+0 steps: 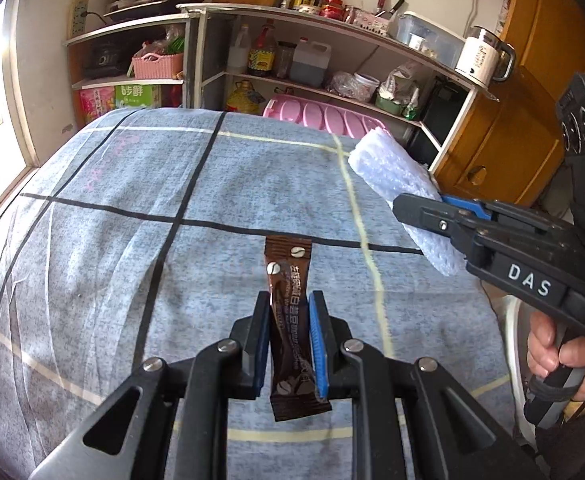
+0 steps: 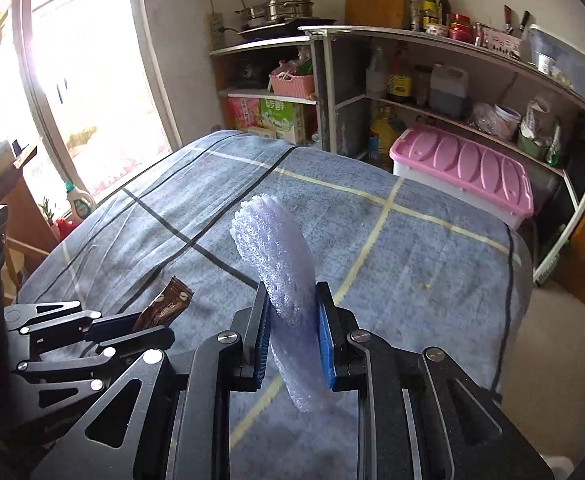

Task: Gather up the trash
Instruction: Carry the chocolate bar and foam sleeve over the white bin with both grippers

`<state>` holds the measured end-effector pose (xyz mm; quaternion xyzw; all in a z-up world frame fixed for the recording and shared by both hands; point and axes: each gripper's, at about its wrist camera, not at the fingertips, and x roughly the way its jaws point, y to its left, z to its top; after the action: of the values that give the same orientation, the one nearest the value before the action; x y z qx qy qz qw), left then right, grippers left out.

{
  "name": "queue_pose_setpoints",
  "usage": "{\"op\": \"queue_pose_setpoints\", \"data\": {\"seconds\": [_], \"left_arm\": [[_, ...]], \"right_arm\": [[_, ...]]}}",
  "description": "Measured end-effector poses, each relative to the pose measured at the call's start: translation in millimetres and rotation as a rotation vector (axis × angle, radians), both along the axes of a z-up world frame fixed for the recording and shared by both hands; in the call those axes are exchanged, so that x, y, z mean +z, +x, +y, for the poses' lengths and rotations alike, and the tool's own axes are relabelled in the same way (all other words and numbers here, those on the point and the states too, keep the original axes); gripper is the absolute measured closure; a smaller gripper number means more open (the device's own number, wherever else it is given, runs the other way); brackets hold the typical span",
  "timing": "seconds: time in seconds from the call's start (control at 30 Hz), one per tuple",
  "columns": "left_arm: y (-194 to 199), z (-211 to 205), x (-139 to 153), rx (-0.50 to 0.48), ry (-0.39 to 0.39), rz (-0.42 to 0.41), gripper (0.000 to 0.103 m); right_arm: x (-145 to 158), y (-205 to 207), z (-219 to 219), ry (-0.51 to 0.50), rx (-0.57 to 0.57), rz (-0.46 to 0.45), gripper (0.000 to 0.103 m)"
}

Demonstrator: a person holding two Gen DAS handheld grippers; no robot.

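Note:
My left gripper (image 1: 290, 300) is shut on a brown coffee sachet (image 1: 288, 280) and holds it upright above the blue checked cloth (image 1: 132, 200). My right gripper (image 2: 292, 292) is shut on a folded piece of white bubble wrap (image 2: 276, 248), also held above the cloth. In the left wrist view the right gripper (image 1: 416, 204) comes in from the right with the bubble wrap (image 1: 388, 168). In the right wrist view the left gripper (image 2: 140, 328) sits at the lower left with the sachet (image 2: 168, 300) sticking out.
The cloth (image 2: 412, 260) covers a table. Behind it stand shelves (image 1: 332, 52) with bottles and pots, and a pink-lidded storage box (image 2: 464, 164). A wooden cabinet (image 1: 512, 140) is at the right and a window (image 2: 72, 80) at the left.

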<state>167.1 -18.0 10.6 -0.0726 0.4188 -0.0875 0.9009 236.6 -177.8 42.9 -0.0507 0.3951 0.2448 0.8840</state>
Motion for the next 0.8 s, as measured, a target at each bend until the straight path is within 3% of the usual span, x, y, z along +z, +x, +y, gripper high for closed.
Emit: {"op": "queue_pose_setpoints", "data": {"seconds": [0.33,0.53,0.8], "left_arm": [[-38,-97,35,-0.199,0.041,-0.086,0.083],[-57,-167,34,-0.336,0.048,-0.088,0.083],[-81,-245,17,-0.473,0.070,-0.044,0.083]], "right_arm": [[27,-100,-116,-0.001,-0.259,-0.060,0.081],[16,-145,-179,-0.067,-0.417,-0.047,0.081],[-21,-167,-243,-0.108,-0.556,0.059,0.080]]}}
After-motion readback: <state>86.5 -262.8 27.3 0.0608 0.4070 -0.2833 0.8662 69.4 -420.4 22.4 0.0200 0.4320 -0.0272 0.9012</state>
